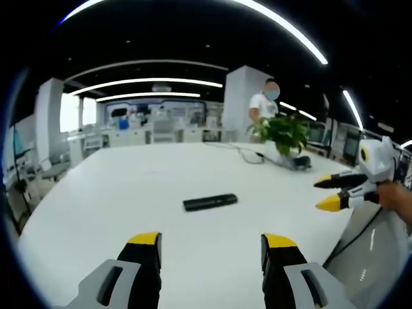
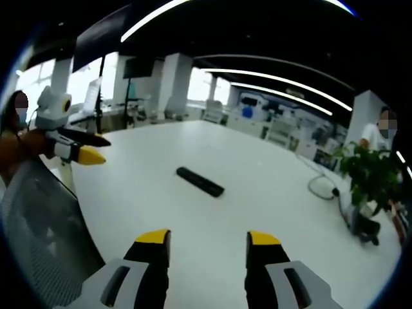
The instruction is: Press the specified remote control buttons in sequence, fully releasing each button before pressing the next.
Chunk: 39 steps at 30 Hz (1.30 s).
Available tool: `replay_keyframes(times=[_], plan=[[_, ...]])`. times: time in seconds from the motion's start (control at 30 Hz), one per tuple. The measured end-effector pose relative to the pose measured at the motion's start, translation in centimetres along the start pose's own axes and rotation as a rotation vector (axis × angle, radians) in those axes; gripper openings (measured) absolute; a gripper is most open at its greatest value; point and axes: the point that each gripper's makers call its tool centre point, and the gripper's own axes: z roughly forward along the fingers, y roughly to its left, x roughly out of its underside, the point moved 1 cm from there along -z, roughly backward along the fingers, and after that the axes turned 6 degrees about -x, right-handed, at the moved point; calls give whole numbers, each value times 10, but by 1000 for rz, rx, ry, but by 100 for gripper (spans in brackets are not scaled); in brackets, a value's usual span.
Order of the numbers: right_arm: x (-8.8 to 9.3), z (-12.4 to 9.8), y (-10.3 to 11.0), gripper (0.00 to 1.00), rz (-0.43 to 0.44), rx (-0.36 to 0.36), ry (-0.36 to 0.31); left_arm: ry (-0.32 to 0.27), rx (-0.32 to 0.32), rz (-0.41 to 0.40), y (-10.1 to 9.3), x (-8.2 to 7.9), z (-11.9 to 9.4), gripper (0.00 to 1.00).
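Left gripper (image 1: 210, 248) rises from the bottom of the left gripper view, 2 yellow-tipped black jaws spread wide, nothing between them, held above the white table (image 1: 116, 193). Black remote control (image 1: 210, 203) lies flat on the table ahead of the jaws, near the middle of the tabletop, long axis running roughly left-right in this view, well apart from both grippers. Button side too small to read.

Right gripper (image 1: 335, 192) comes in from the right edge of the left gripper view, held by a hand (image 1: 396, 199), jaws parted with a clear gap, pointing toward the table centre, holding nothing.

Right gripper view: right gripper (image 2: 208, 248) jaws spread, empty, over the table (image 2: 270, 219). Remote control (image 2: 200, 181) sits ahead, angled diagonally, alone on the bare white surface. Left gripper (image 2: 93, 147) enters at the left side, jaws apart, near the table edge, well apart from the remote.

Potted green plant (image 1: 283, 132) stands at the far side of the table, with a cable (image 1: 248, 154) looping on the tabletop beside it; same plant (image 2: 370, 174) at right in the right gripper view. A person in a white shirt (image 1: 262, 106) stands behind the plant. Mesh chair back (image 2: 38, 238) at lower left of the right gripper view. Long curved ceiling light strips (image 1: 148, 82) overhead, office desks in the background.
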Motion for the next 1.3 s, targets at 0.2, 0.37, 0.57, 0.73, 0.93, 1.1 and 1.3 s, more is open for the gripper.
replay_keyframes(times=[0.2, 0.37, 0.57, 0.73, 0.93, 1.1, 1.3], plan=[[-2, -1, 0, 45, 21, -2, -14, 2, -4, -7, 1, 0, 1, 64], [-2, -1, -1, 46, 39, -7, -20, 19, 0, 1, 0, 3, 2, 65], [-1, 0, -1, 47, 61, -19, -17, 26, -6, 24, 2, 4, 3, 65], [-1, 1, 1, 48, 88, -37, -20, 31, -21, 25, 7, 5, 2, 64], [0, 2, 1, 48, 93, -45, -19, 33, -25, 32, 10, 6, 2, 64], [-1, 3, 2, 48, 110, -56, -22, 48, -20, 54, 10, 9, 3, 65], [-6, 8, 6, 48, 120, -86, -29, 57, -17, 22, 13, 8, 6, 65]])
